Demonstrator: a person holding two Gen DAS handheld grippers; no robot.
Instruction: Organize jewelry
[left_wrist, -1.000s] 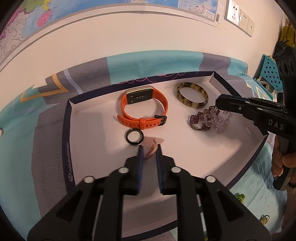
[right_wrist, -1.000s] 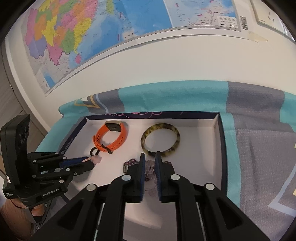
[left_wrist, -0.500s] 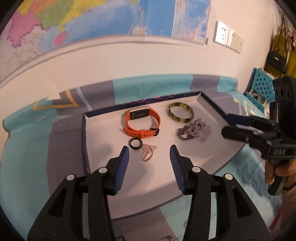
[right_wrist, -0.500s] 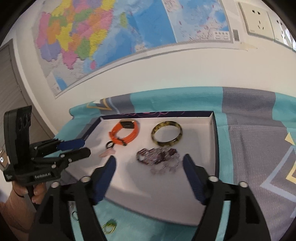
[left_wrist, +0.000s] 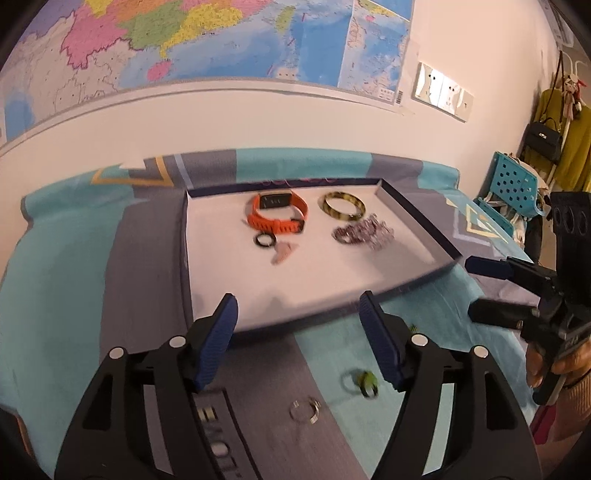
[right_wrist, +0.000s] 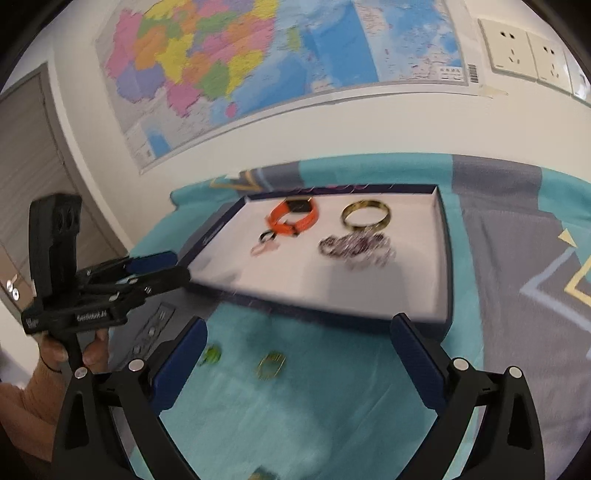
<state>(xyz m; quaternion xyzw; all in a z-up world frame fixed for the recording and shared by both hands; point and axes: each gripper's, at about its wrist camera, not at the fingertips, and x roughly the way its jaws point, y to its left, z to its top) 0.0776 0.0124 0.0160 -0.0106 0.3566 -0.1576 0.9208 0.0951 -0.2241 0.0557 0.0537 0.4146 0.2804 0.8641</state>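
tray (left_wrist: 417, 225): holds watch (left_wrist: 277, 215), bangle (left_wrist: 342, 205), beads (left_wrist: 364, 233). left gripper (left_wrist: 297, 345), right gripper (right_wrist: 298, 363): jaws just opened, empty. green ring (left_wrist: 365, 380), silver ring (left_wrist: 304, 408) near, on cloth; next pick wants a low, centred approach.

Black grippers, ribbed blue fingers (left_wrist: 216, 345)

- Tray (left_wrist: 417, 221) on the cloth (left_wrist: 66, 280): watch (left_wrist: 277, 214) left, bangle (left_wrist: 342, 206) right.
- Beaded bracelet (left_wrist: 364, 233) in front of the bangle.
- Two rings (left_wrist: 304, 408) before the tray.
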